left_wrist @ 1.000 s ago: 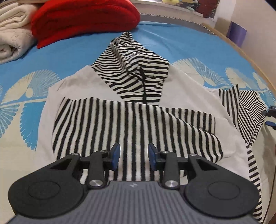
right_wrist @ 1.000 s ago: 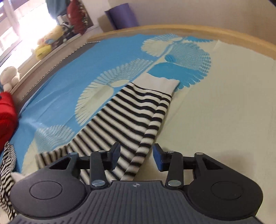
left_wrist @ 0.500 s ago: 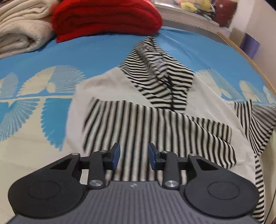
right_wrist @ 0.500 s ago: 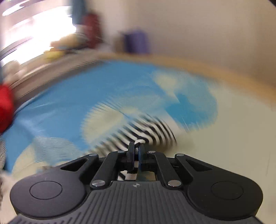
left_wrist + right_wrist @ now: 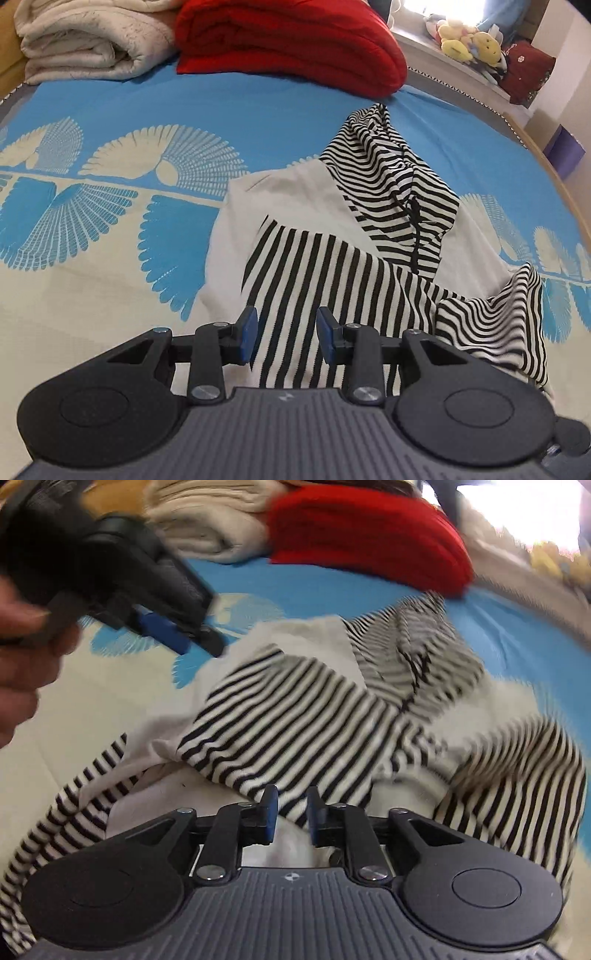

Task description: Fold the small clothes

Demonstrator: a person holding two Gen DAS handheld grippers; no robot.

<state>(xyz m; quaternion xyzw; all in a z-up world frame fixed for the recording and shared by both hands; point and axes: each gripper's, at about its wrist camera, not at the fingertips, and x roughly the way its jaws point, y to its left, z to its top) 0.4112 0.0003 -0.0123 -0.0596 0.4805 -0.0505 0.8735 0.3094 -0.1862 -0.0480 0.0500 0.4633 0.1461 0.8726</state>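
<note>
A small hooded top (image 5: 332, 266), white in the body with black-and-white stripes on its hood and sleeves, is lying on a bed (image 5: 110, 288) covered in a blue and cream spread with fan-shaped prints, and it is filling the centre and right of the left wrist view. Its striped hood is pointing toward the upper right of that frame, one striped sleeve is lying folded across the white body, and the other striped sleeve is bunching in loose waves at the right edge. The left hand-held gripper (image 5: 284, 336) is hovering at the lower middle of the frame over the folded sleeve, its blue pads standing moderately apart with nothing between them. In the blurred right wrist view the top (image 5: 295, 716) is spreading across the middle of the frame, with striped fabric trailing to the lower left and draping down the right side. The right hand-held gripper (image 5: 291, 818) is sitting at the lower middle, its jaws having just been opening to a narrow gap; striped and white cloth is showing behind that gap, but the pads are not pressing on it. The left hand-held gripper (image 5: 166, 631) is also appearing at the upper left of this view, gripped by a person's hand (image 5: 22, 657). A folded red blanket (image 5: 288, 40) and a folded cream blanket (image 5: 92, 40) are resting at the top of the left wrist frame, and plush toys (image 5: 465, 37) are sitting on a ledge at the upper right.
</note>
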